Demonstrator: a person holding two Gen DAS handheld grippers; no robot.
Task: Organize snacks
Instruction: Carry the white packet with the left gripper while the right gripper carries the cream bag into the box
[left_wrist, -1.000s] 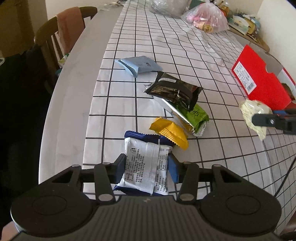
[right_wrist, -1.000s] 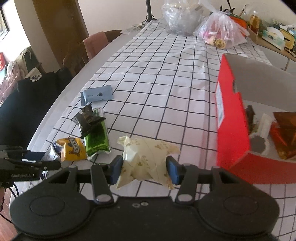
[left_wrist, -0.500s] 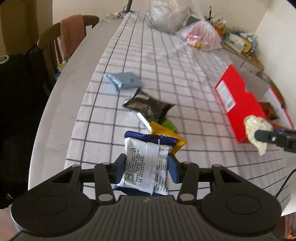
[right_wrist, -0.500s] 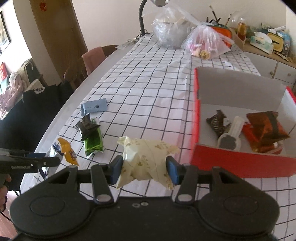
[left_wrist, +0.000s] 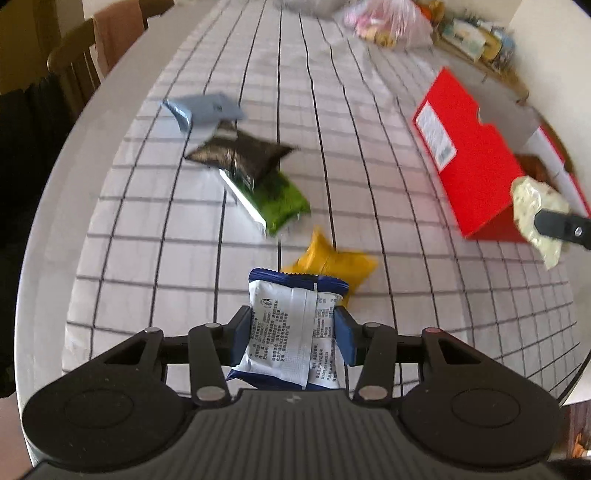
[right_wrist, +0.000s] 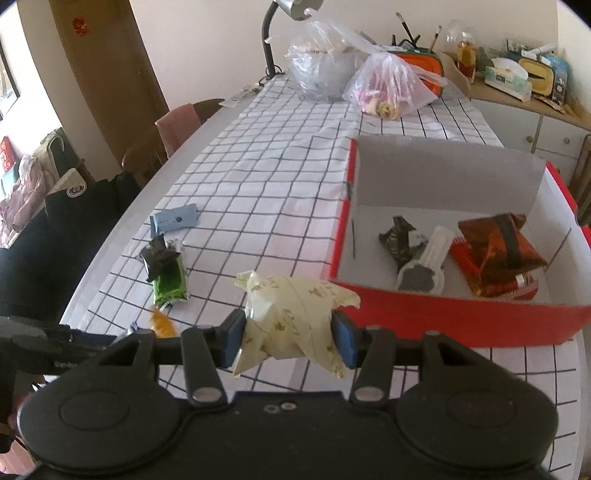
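1. The step in hand looks like the carry: both grippers hold a snack, and the red box (right_wrist: 458, 321) is the likely goal.
2. The left gripper (left_wrist: 293, 334) is clamped on a blue-and-white packet (left_wrist: 291, 332), its pads pressing the packet's sides, held above the checked cloth (left_wrist: 295, 92).
3. The right gripper (right_wrist: 288, 336) is clamped on a cream packet (right_wrist: 291, 317), which hangs just short of the box's near wall.
4. The box sits on the cloth to the right and holds a dark packet (right_wrist: 400, 240), a white pouch (right_wrist: 428, 264) and a red-brown packet (right_wrist: 498, 254); its front left floor is bare.
5. Loose on the cloth lie a pale blue packet (left_wrist: 203, 109), a black packet (left_wrist: 240, 155) overlapping a green packet (left_wrist: 275, 201), and a yellow packet (left_wrist: 332, 264) just beyond the left gripper.
6. The next move for the right gripper would be to clear the near wall, reach over the bare floor and let go.
7. The left one then needs a longer crossing to the box.
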